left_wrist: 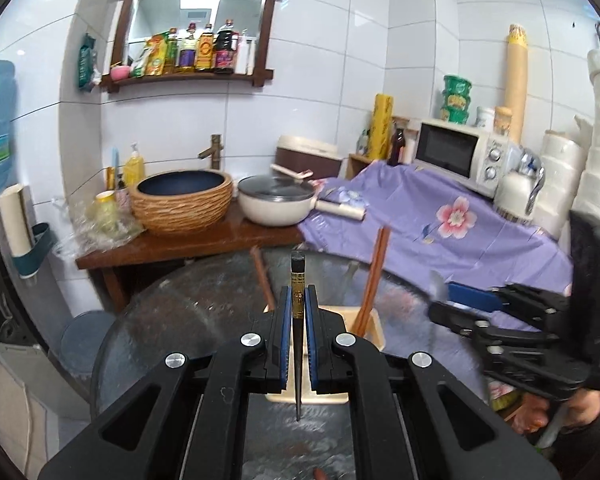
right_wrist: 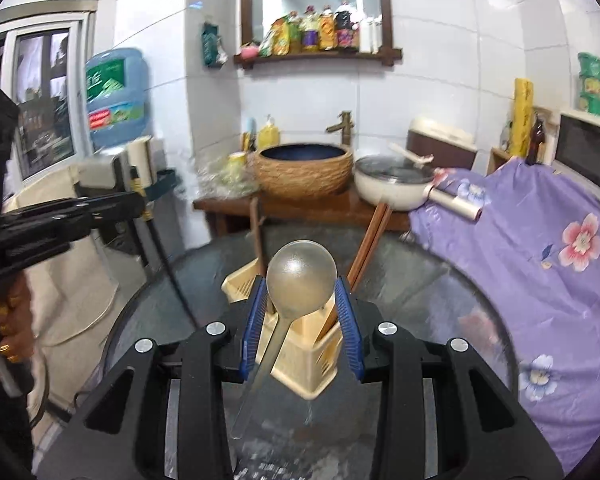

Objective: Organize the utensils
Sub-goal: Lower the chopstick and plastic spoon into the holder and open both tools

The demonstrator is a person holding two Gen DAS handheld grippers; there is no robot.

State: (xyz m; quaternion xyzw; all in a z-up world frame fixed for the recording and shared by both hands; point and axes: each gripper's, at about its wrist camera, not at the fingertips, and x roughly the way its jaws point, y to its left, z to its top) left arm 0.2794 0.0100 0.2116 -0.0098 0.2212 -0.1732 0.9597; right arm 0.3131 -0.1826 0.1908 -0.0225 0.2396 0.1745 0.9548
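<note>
My left gripper is shut on a black chopstick with a gold band, held upright above the cream utensil holder. Brown wooden chopsticks stand in that holder. My right gripper is shut on a metal spoon, bowl up, handle pointing down toward me, just in front of the cream utensil holder. Brown chopsticks lean in the holder behind the spoon. The right gripper also shows in the left wrist view, and the left gripper in the right wrist view.
The holder stands on a round glass table. Behind it a wooden counter carries a woven basin and a lidded white pot. A purple floral cloth covers the right side, under a microwave.
</note>
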